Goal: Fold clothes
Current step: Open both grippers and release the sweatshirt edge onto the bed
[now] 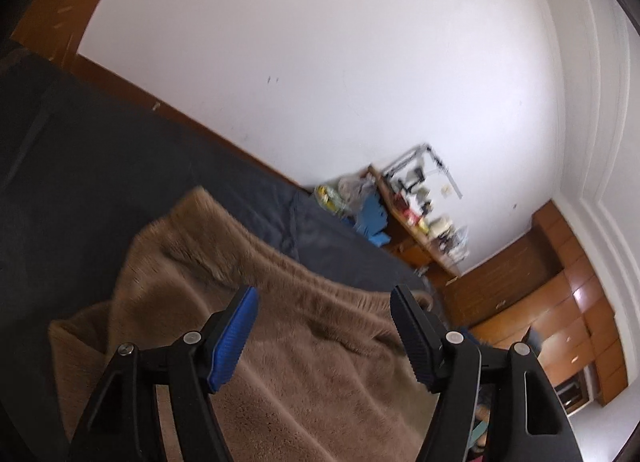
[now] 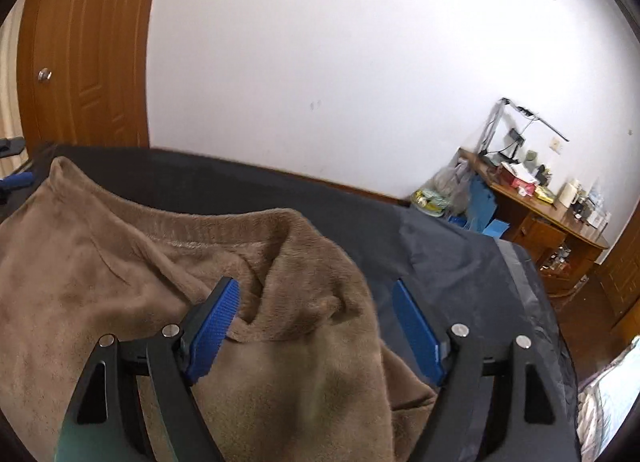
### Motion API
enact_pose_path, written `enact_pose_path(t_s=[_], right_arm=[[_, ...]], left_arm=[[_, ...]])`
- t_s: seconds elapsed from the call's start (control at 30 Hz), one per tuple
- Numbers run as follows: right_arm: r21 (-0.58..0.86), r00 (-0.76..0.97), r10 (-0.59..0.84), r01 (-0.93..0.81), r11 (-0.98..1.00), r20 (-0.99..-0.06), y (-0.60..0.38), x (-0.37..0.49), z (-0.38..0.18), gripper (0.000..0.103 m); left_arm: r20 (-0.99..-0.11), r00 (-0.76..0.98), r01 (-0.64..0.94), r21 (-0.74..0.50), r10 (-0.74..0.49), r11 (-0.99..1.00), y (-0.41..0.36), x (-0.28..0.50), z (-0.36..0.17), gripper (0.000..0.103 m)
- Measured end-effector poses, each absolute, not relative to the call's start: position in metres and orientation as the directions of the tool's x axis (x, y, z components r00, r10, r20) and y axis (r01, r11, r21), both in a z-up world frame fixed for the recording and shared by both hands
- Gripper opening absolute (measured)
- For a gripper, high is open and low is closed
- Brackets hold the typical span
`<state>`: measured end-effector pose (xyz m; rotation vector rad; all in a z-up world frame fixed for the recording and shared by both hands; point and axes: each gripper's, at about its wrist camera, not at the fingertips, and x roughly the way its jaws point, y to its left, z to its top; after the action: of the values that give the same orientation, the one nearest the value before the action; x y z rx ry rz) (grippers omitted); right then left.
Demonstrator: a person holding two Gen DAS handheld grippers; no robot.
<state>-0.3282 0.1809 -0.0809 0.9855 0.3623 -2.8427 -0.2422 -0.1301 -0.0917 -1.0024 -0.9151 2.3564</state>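
Right wrist view: brown fleece garment [image 2: 120, 282] lies lengthwise leftward, rumpled.

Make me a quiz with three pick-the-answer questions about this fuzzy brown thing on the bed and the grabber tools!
1. Where does the brown fleece garment lie?
A. on the dark bed cover
B. on the wooden desk
C. on the floor

2. What colour are the pads on the right tool?
A. red
B. blue
C. yellow

3. How do the jaws of the left tool stand?
A. shut on the garment
B. shut on nothing
C. open

Answers:
1. A: dark cover shows all around the garment.
2. B: both pads of that tool are blue.
3. C: its pads stand wide apart, the fleece lying loose beneath them.
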Motion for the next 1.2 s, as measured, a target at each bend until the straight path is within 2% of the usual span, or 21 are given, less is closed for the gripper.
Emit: enact_pose_path(t_s=[0.1,0.23,0.33,0.47,0.6,0.73,0.87,0.93,1.0,1.1,1.2], right_arm=[[-0.158,-0.742,0.001,0.142,-0.977,-0.671,0.181,-0.359,-0.09,0.082],[-0.214,-0.636,0.092,0.118,-0.97,-0.766,0.181,-0.399,-0.117,0.082],[-0.26,-0.643,0.187,0.02,-0.965,-0.743,0.193,-0.422,-0.115,0.082],[-0.21,-0.756,0.292,-0.207,-0.956,-0.586,0.218,-0.418,-0.077,0.083],[-0.046,-0.777,0.121,-0.118,-0.992,-0.618,0.228,-0.398,-0.07,0.083],[-0.034,-0.774,-0.004,0.034,-0.999,-0.633,0.215,-0.362,-0.067,0.083],[-0.034,-0.697,-0.156,0.251,-0.967,-0.7,0.181,-0.339,-0.07,0.083],[0.012,-0.612,-0.249,0.364,-0.931,-0.75,0.163,-0.338,-0.077,0.083],[0.059,-0.551,-0.29,0.398,-0.915,-0.783,0.153,-0.349,-0.086,0.083],[0.029,-0.54,-0.19,0.292,-0.956,-0.82,0.156,-0.384,-0.104,0.083],[0.073,-0.501,-0.164,0.196,-0.978,-0.85,0.175,-0.415,-0.127,0.083]], left_arm=[[-0.543,-0.62,-0.077,-0.677,0.567,-0.732,-0.119,-0.248,-0.11,0.07],[-0.591,-0.583,-0.012,-0.68,0.558,-0.733,-0.117,-0.255,-0.137,0.07],[-0.581,-0.586,-0.016,-0.69,0.565,-0.724,-0.115,-0.256,-0.14,0.07],[-0.588,-0.591,-0.02,-0.674,0.553,-0.738,-0.111,-0.256,-0.14,0.07],[-0.587,-0.592,-0.014,-0.677,0.552,-0.736,-0.113,-0.257,-0.14,0.07],[-0.585,-0.605,0.004,-0.681,0.541,-0.732,-0.126,-0.249,-0.132,0.07],[-0.595,-0.62,0.016,-0.662,0.512,-0.75,-0.138,-0.243,-0.131,0.07],[-0.614,-0.615,0.028,-0.643,0.495,-0.765,-0.141,-0.242,-0.135,0.07],[-0.623,-0.612,0.029,-0.633,0.487,-0.773,-0.142,-0.242,-0.138,0.07],[-0.627,-0.614,0.028,-0.625,0.48,-0.78,-0.143,-0.242,-0.142,0.07],[-0.626,-0.614,0.026,-0.624,0.48,-0.781,-0.143,-0.242,-0.144,0.07]])
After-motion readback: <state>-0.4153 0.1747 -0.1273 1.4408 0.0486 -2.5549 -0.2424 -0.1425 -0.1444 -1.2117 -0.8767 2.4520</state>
